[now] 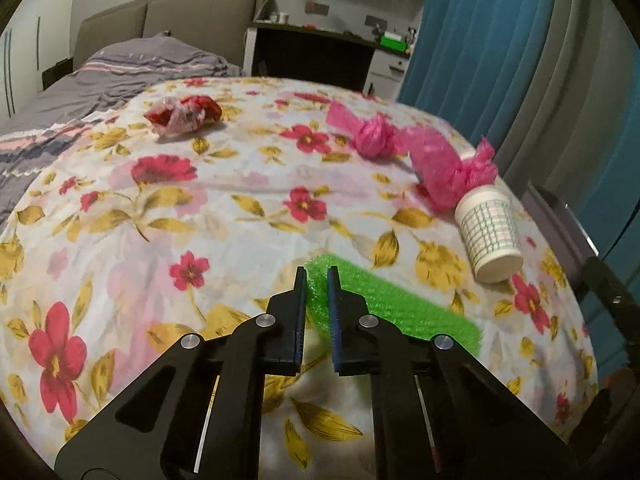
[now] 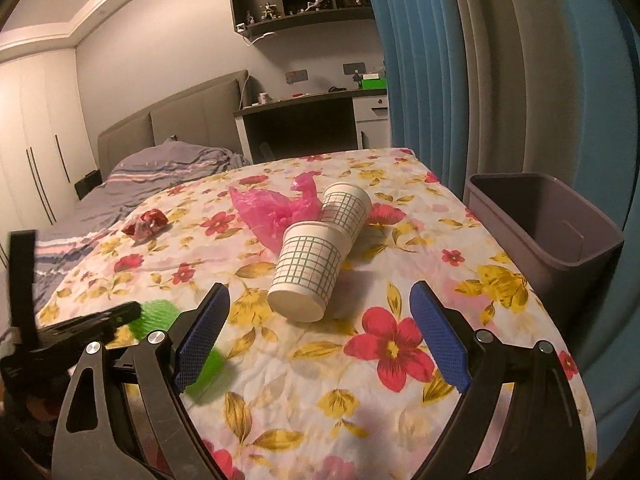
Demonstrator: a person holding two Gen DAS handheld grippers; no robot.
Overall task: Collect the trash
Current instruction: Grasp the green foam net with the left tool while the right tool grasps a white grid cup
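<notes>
On the floral cloth (image 1: 224,224) my left gripper (image 1: 316,276) is shut on the near end of a green foam net (image 1: 400,308), which is pinched between its blue pads. Further off lie a paper cup with a green grid (image 1: 490,236), knotted pink plastic bags (image 1: 436,168) and a red wrapper (image 1: 184,114). In the right wrist view my right gripper (image 2: 320,292) stands open, and a toppled paper cup (image 2: 306,272) lies just ahead of its fingertips. A second cup (image 2: 346,206) and a pink bag (image 2: 276,210) lie behind it. The green net (image 2: 160,312) shows at the left.
A grey bin (image 2: 560,236) stands off the right edge of the cloth, against blue curtains (image 2: 420,80). A bed with grey bedding (image 2: 168,168) lies beyond on the left, with a desk (image 2: 300,120) at the back.
</notes>
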